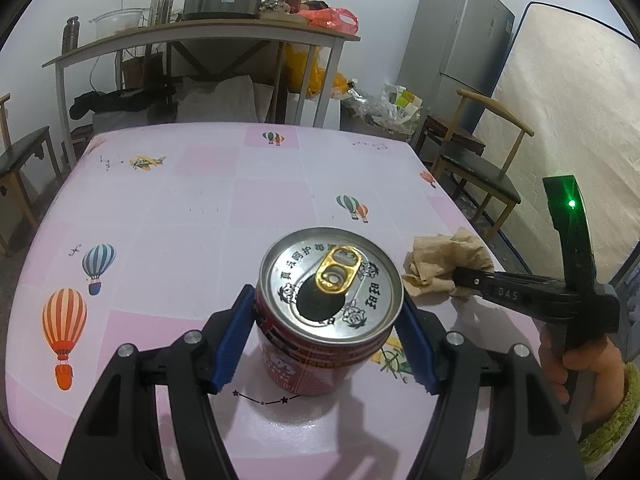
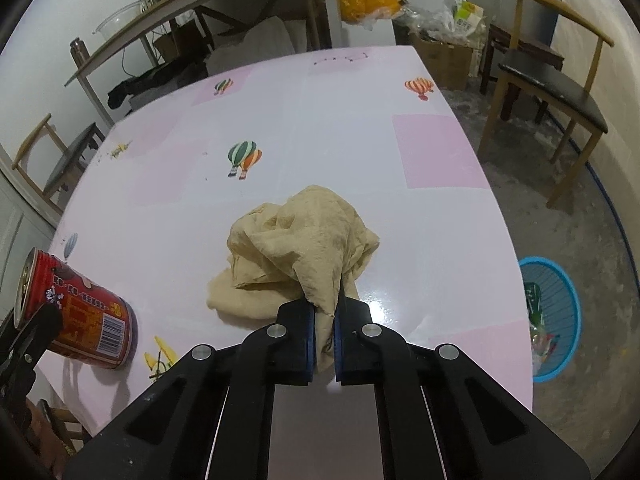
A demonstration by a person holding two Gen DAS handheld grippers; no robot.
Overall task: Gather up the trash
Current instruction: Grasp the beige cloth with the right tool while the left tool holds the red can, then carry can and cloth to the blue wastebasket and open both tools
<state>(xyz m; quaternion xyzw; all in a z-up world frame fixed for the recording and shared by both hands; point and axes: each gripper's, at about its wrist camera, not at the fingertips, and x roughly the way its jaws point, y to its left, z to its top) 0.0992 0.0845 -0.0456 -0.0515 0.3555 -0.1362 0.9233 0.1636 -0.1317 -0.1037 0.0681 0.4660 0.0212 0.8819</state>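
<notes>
Jaws pinching crumpled tissue (image 2: 304,248); red can (image 1: 326,320) upright between left jaws

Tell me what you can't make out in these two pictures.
- Red can: its label, left wrist view, seen from above.
- Blue basket: its contents, right wrist view, cut by the table edge and blurred.
- Crumpled tan paper: its underside, both views.

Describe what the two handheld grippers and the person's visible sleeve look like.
Both are black plastic frames with silver round bolts and blue pads on the fingers. The left gripper and right gripper match. Seen from the side, the right one has a green light on an upright black part and raised lettering. The sleeve is fuzzy olive-green.
</notes>
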